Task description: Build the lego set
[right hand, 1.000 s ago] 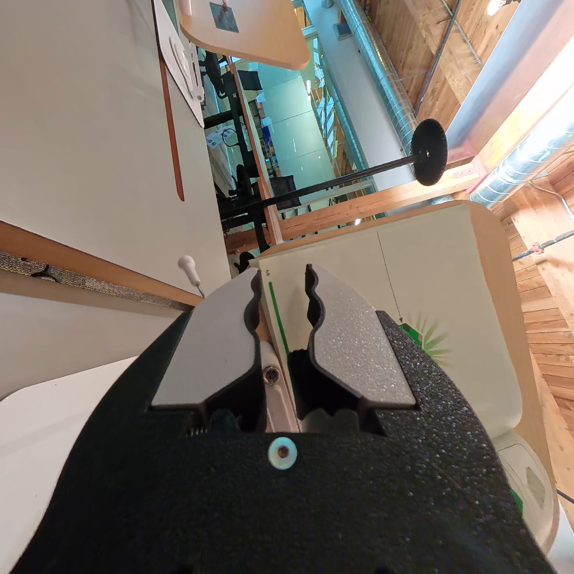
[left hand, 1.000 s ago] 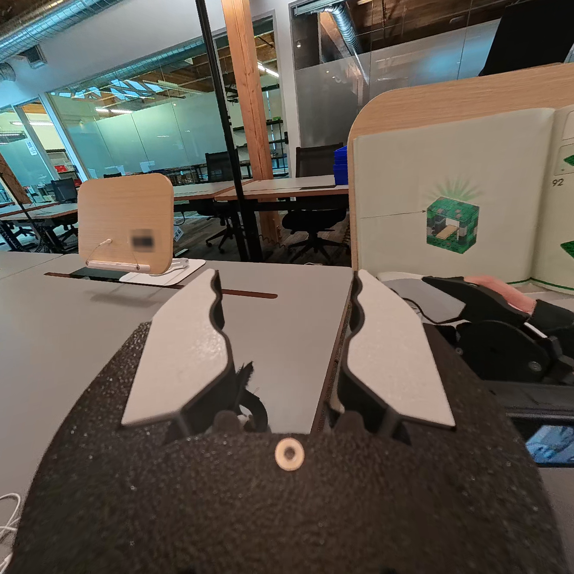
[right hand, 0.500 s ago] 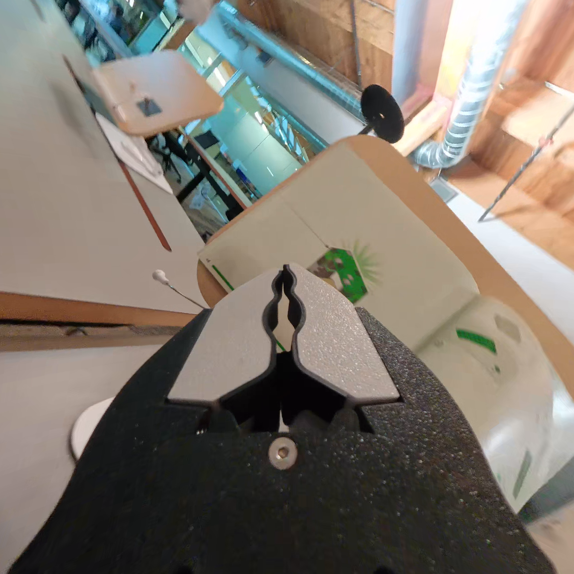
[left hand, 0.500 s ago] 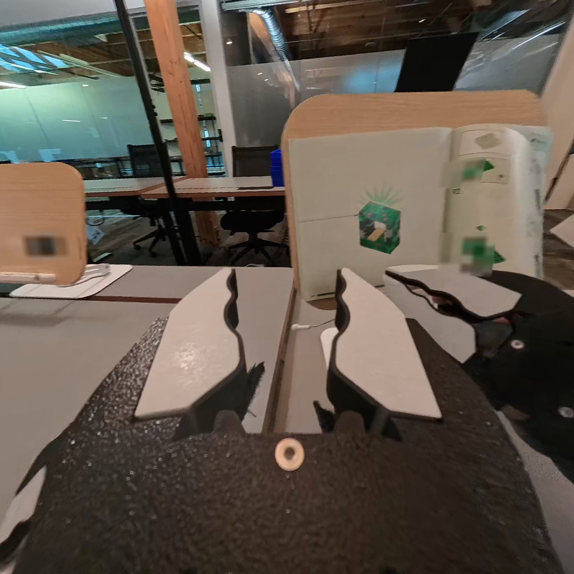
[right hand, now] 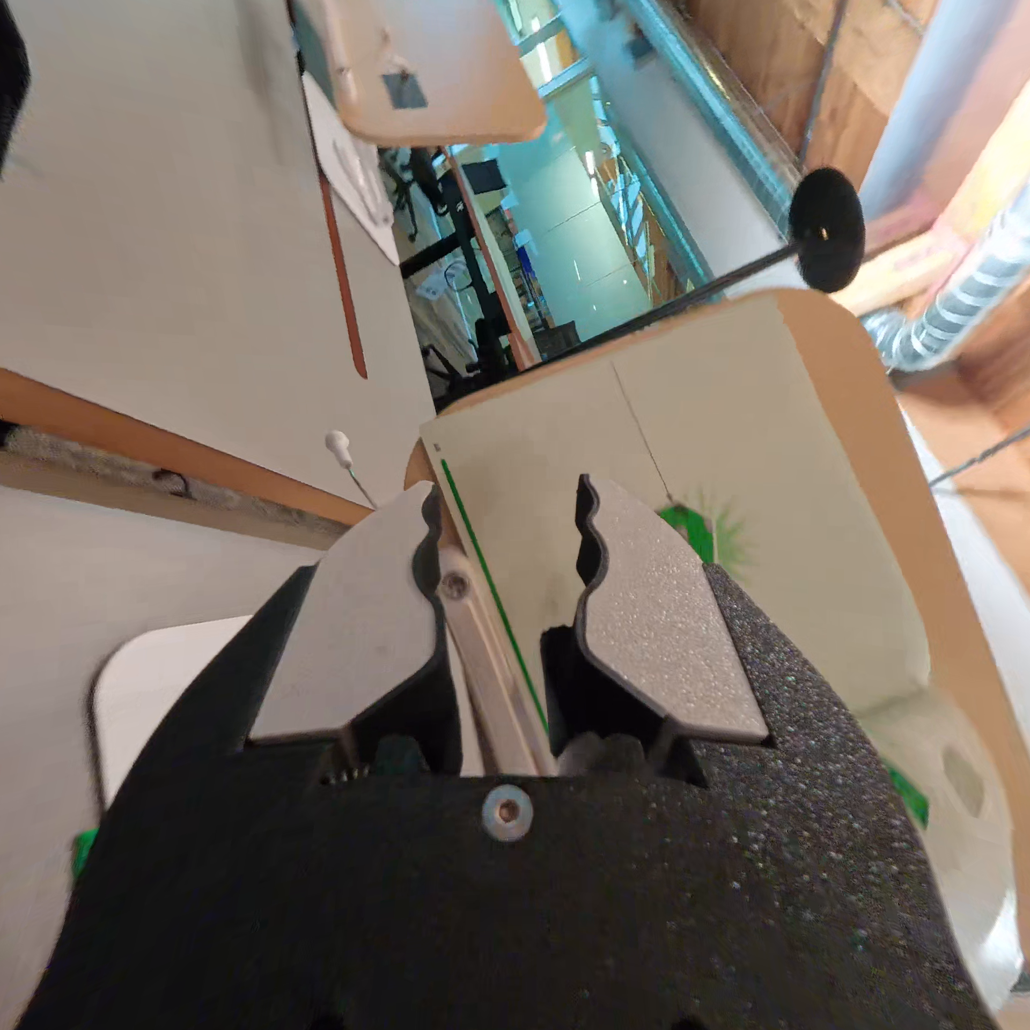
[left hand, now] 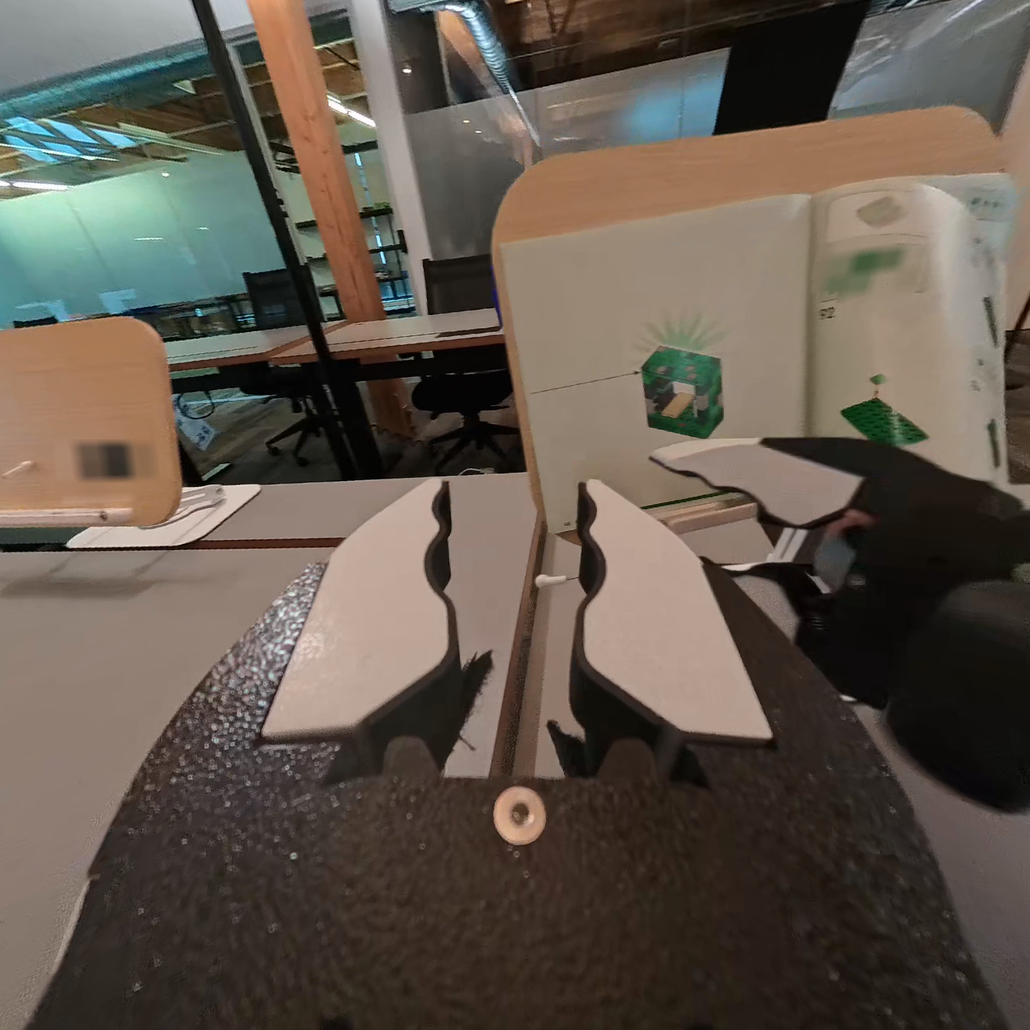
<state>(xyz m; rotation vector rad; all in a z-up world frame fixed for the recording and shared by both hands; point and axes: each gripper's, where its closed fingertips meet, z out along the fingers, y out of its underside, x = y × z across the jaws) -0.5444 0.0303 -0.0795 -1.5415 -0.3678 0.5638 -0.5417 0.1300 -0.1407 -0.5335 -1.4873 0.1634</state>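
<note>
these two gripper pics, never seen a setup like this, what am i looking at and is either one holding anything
A person holds a two-finger gripper in each hand, each with a camera looking along its fingers. In the left wrist view, the left gripper is open and empty above a grey table; the right gripper shows at the side. The right wrist view is tilted: its gripper is also open and empty, facing an instruction booklet propped on a wooden stand. No bricks are clearly visible.

Your left gripper (left hand: 511, 496): pale grey wavy-edged fingers, speckled black body, one silver screw.
Your right gripper (right hand: 504, 490): same grey fingers, black body, silver screw.
</note>
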